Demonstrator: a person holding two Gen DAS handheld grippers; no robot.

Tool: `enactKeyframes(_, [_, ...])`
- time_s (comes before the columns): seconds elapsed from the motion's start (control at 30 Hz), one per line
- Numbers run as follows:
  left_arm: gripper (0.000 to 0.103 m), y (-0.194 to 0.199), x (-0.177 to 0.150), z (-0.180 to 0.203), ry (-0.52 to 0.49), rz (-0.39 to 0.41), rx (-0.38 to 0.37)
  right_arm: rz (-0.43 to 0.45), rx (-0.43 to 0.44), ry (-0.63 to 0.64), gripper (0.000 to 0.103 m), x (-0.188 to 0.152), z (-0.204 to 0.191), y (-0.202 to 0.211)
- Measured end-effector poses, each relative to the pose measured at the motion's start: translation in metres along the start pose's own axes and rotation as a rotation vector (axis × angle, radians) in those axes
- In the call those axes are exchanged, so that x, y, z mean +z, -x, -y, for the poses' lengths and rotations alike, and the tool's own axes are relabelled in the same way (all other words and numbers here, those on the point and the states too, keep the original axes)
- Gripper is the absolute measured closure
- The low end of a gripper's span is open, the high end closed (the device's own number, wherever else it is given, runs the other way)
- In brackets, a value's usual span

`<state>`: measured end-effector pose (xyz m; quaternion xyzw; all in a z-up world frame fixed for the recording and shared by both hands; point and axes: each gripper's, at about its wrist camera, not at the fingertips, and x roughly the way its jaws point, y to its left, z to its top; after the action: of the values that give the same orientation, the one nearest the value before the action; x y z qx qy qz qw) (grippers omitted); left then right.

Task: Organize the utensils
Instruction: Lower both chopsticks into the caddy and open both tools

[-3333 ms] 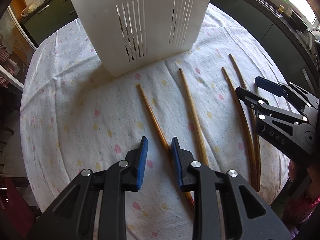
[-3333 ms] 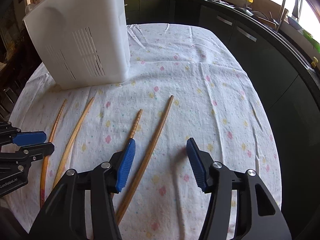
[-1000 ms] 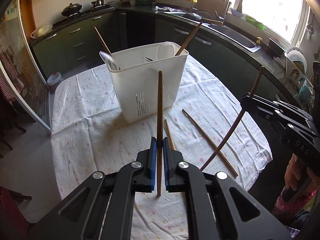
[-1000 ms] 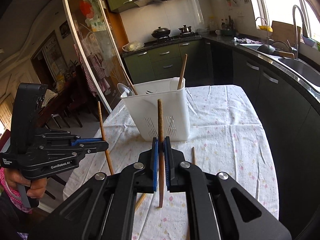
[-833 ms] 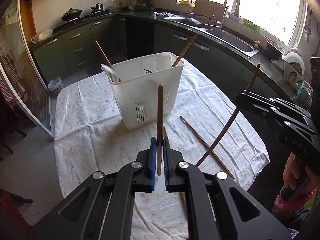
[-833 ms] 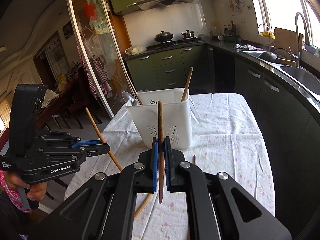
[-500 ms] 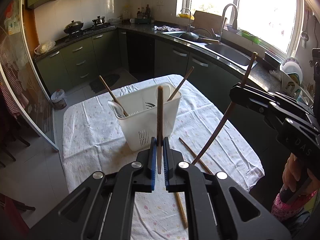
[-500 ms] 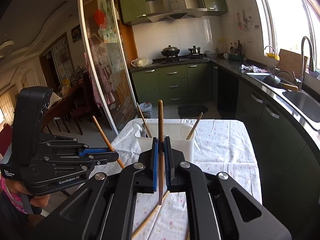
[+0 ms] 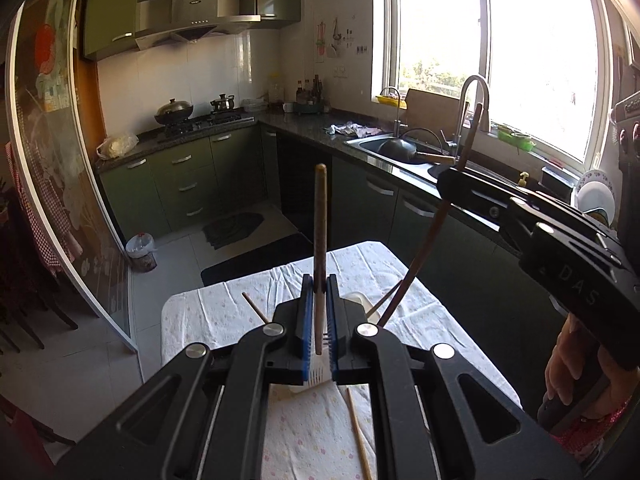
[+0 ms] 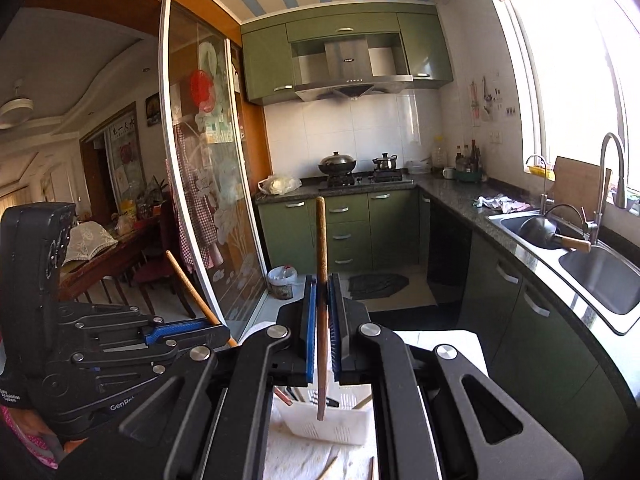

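- Left gripper [image 9: 319,320]: blue pads closed tight on a wooden chopstick [image 9: 320,240], which stands upright between them, its tip pointing to 12 o'clock.
- Right gripper [image 10: 320,332]: pads likewise pinched on a second chopstick [image 10: 321,280], held upright; its lower end hangs above the white utensil basket [image 10: 332,426].
- Utensil basket: white plastic with slotted walls, standing on the table at 6 o'clock in the right wrist view; several handles and sticks stand inside it, though the grippers hide most of it, so the contents are hard to make out.
- Table [image 9: 208,320]: covered with a white cloth dotted in pink and yellow, somewhat creased.
- Loose chopstick [image 9: 358,432]: lying flat on the cloth near 6 o'clock in the left wrist view, just beside the basket.
- Kitchen cabinets [image 10: 352,232]: green fronts with metal handles, running along the far wall and down the right side.
- Stove [image 10: 360,178]: on the far counter at 12 o'clock, carrying a lidded wok and a smaller pot; a steel hood [image 10: 348,76] hangs above.
- Sink [image 10: 600,276]: steel, at 3 o'clock under a bright window, with a tall curved tap and a dark pan resting in it.
- Glass sliding door [image 10: 208,184]: at 10 o'clock, frosted flower pattern, a dining room beyond.
- Floor: pale tiles, a dark mat and a small bin [image 10: 282,280] beside the door.
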<state>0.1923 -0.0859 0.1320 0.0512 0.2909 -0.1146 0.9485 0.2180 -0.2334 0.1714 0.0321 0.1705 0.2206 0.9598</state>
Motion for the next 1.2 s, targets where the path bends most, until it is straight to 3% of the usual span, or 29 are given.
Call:
enactKeyframes(0.23, [0.097, -0.040, 0.001, -0.005, 0.019, -0.051, 0.017, -0.036, -0.040, 0.016, 0.096, 0.006, 0.004, -0.057])
enactKeyframes(0.6, [0.097, -0.107, -0.044, -0.015, 0.032, -0.203, 0.001, -0.182, -0.066, 0.000, 0.096, -0.075, 0.027, -0.143])
enactKeyframes(0.87, [0.097, -0.132, -0.069, -0.016, 0.032, -0.263, 0.004, -0.206, -0.070, 0.012, 0.095, -0.106, 0.031, -0.160])
enactKeyframes(1.2, [0.094, -0.151, -0.084, -0.018, 0.020, -0.301, 0.028, -0.151, -0.078, 0.081, 0.096, -0.107, 0.008, -0.146])
